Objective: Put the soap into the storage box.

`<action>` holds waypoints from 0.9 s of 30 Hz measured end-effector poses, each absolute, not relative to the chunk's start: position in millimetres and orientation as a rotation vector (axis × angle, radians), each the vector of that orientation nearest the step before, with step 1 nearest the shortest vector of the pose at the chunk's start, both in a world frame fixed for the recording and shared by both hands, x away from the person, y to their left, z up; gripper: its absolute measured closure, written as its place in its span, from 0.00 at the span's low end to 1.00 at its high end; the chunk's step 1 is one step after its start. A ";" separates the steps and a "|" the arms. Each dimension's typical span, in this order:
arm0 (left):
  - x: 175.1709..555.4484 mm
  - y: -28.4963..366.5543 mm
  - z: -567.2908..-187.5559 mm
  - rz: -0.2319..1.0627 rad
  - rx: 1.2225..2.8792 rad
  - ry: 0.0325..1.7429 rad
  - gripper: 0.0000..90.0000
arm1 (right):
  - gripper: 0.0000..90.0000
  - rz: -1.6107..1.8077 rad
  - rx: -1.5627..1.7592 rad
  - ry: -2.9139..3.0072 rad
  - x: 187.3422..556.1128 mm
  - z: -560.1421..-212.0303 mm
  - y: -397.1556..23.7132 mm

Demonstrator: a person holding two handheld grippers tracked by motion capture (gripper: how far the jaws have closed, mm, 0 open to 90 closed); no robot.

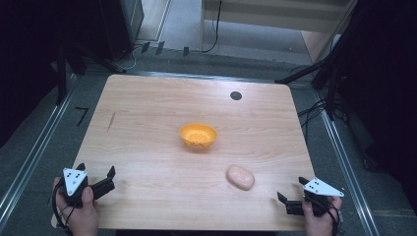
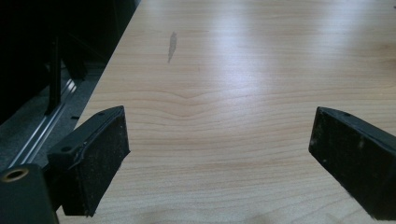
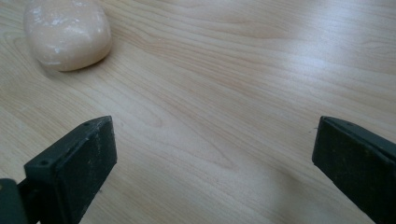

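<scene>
The pale peach-coloured lump (image 1: 240, 177) is a rounded oval, bun-like in form, with a smooth and slightly glossy skin. In the high view it lies flat on the wooden table (image 1: 147, 113), in the near right part of the top, long axis angled across the grain. In the right gripper view the same lump (image 3: 68, 33) sits in the upper left corner — a soft shadow along its lower edge, faint highlights on its upper face.

The orange bowl (image 1: 197, 135) stands upright near the middle of the table, round, shallow, mouth upward, with small specks inside — well apart from the lump.
</scene>
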State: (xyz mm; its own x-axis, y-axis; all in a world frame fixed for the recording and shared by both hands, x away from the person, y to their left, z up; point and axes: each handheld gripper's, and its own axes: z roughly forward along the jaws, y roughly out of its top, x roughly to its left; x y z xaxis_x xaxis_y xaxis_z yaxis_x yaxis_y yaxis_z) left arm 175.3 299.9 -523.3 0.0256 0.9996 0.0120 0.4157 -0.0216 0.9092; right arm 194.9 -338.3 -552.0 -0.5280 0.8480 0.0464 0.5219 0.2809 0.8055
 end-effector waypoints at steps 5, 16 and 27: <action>176.0 299.0 -523.4 0.975 1.551 1.487 0.06 | 0.00 1.084 1.208 2.204 195.7 -545.2 -338.3; 175.7 299.6 -523.3 0.967 1.544 1.489 0.06 | 0.01 1.034 1.148 2.314 208.7 -535.6 -319.5; 174.9 301.3 -523.1 0.959 1.541 1.480 0.06 | 0.01 0.973 1.078 2.429 222.9 -525.9 -296.4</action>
State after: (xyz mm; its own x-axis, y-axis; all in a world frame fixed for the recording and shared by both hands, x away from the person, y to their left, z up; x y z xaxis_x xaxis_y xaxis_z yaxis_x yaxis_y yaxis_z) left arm 174.9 301.3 -523.1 0.0377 0.9993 0.0039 0.4121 -0.0191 0.9109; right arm 222.9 -296.4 -525.9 -0.6685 0.7437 -0.0078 0.5327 0.4861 0.6928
